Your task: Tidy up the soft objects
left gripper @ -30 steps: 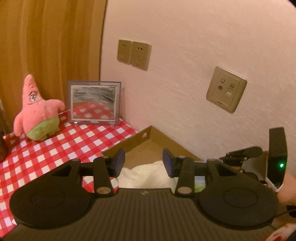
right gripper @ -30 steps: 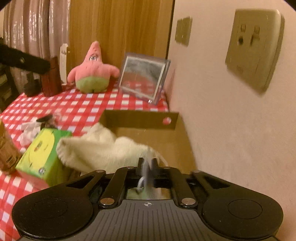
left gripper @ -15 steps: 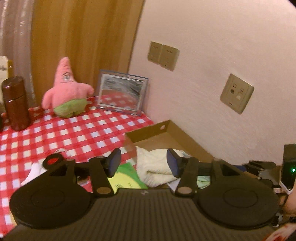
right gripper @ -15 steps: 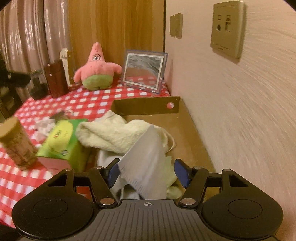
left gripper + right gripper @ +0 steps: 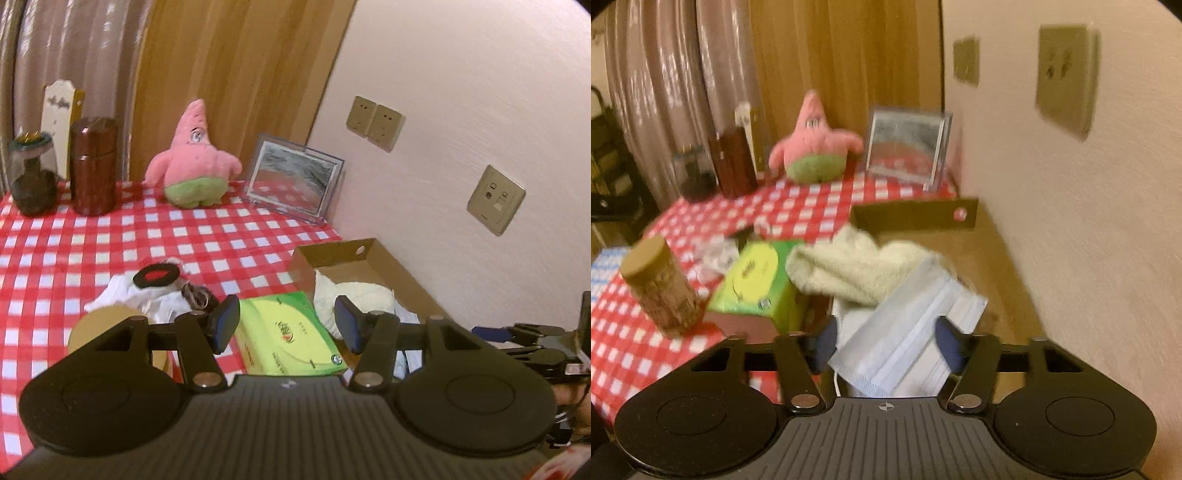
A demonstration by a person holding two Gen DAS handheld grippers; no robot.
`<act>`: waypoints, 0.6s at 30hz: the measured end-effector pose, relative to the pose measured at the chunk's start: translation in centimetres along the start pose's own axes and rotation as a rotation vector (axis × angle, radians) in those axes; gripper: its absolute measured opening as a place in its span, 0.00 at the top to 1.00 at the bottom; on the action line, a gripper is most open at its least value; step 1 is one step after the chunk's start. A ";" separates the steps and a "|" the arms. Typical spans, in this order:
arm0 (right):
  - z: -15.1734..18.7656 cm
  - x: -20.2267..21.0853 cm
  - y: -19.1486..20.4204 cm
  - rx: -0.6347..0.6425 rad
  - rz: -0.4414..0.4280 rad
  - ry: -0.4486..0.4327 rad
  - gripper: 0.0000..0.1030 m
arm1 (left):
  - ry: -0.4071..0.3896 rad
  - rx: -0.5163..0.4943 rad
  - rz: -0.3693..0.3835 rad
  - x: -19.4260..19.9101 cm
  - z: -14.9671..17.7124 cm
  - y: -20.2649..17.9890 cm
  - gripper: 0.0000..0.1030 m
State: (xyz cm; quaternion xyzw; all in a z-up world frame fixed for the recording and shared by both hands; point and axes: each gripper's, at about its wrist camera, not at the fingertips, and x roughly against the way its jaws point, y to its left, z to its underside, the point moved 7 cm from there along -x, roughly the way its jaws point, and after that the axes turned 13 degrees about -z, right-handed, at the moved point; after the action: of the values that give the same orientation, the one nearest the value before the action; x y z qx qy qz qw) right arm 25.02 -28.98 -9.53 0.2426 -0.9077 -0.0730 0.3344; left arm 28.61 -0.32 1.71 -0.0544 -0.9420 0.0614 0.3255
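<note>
- Pale blue pleated fabric: a face mask (image 5: 908, 325) is seen lying in the cardboard box (image 5: 990, 258), against the wall side of the table, partly over a cream towel (image 5: 857, 266)
- The mask's long axis is judged to run diagonally, from near-left to far-right in the right wrist view; its near corner lies between the jaws of the right gripper (image 5: 884, 341)
- Right gripper: jaws are closing, at a middling spread; the mask is between them, but no pad is seen pressing on it, so no hold is claimed
- Left gripper (image 5: 286, 323): jaws are set about half apart and nothing is held; the green tissue box (image 5: 288, 332) is framed between the fingers, lying on the checked cloth (image 5: 110, 243) below and beyond them
- A white crumpled soft item (image 5: 144, 295) with a black-and-red disc on it is noted left of the tissue box, outside the cardboard box, just ahead and left of the left gripper
- Nearer hand for that loose item: the left one, by judgement; the right is occupied over the box
- The pink star plush (image 5: 192, 162) stands upright at the far edge, well apart from both grippers
- Coming move is judged to turn on the leftward offset of the white item from the left jaws
</note>
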 end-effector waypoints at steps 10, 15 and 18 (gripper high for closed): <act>1.7 -7.6 -2.3 -0.051 -0.076 0.205 0.81 | 0.039 0.008 -0.009 -1.2 2.2 1.1 0.48; 1.3 -10.8 -3.7 -0.017 -0.016 0.249 0.82 | 0.037 0.009 -0.012 -1.8 2.3 1.3 0.48; 0.7 -12.1 -4.7 0.006 0.023 0.245 0.82 | 0.034 0.004 -0.013 -2.1 2.3 1.3 0.48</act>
State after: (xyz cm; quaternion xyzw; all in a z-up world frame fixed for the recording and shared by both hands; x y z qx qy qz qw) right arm 34.38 -27.22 -18.43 0.2405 -0.8629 -0.0362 0.4430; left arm 28.97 0.46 -1.55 -0.0485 -0.9365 0.0600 0.3421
